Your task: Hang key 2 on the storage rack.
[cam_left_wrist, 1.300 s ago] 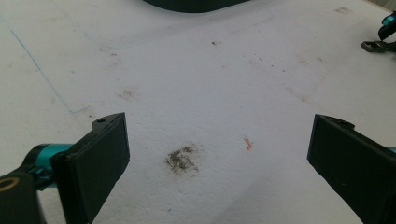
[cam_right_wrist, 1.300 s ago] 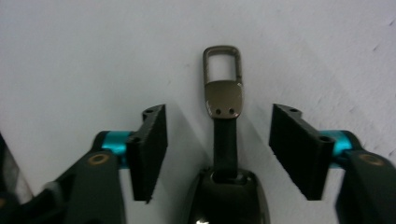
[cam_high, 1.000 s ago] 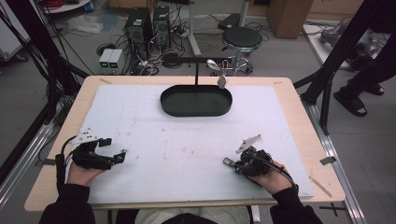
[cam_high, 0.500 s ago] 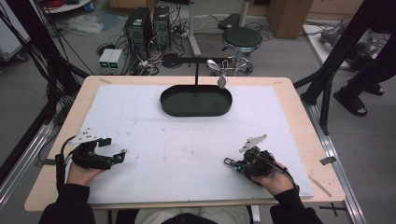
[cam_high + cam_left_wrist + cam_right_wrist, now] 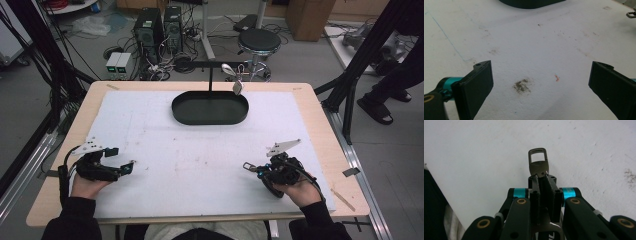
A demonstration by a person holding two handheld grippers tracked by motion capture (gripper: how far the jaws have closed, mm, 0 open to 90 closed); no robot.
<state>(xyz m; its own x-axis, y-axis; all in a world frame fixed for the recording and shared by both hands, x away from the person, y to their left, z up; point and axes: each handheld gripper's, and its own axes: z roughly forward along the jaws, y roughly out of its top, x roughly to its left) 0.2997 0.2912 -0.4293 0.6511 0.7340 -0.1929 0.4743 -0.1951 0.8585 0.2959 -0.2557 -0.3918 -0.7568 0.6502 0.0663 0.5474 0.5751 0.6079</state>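
I had the right claw point(image 5: 541, 178) clamped on a metal spoon point(image 5: 538, 162) just above the counter point(image 5: 200, 160), left claw point(image 5: 541, 82) apart and idle, so next I judged carrying it to the tray point(image 5: 210, 107).

On the table: 1 black oval tray point(image 5: 210, 120), 1 stand point(image 5: 210, 75), 2 hanging spoons point(image 5: 232, 77), 2 grippers point(image 5: 111, 161).

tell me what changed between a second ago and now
The right gripper has lifted a little off the white mat, shut on a small metal utensil handle whose slotted end sticks out past its tips; its grey plate sits higher in the high view than before. The left gripper kept its place, jaws wide open over the mat. The black tray and the stand with hanging spoons stayed put.
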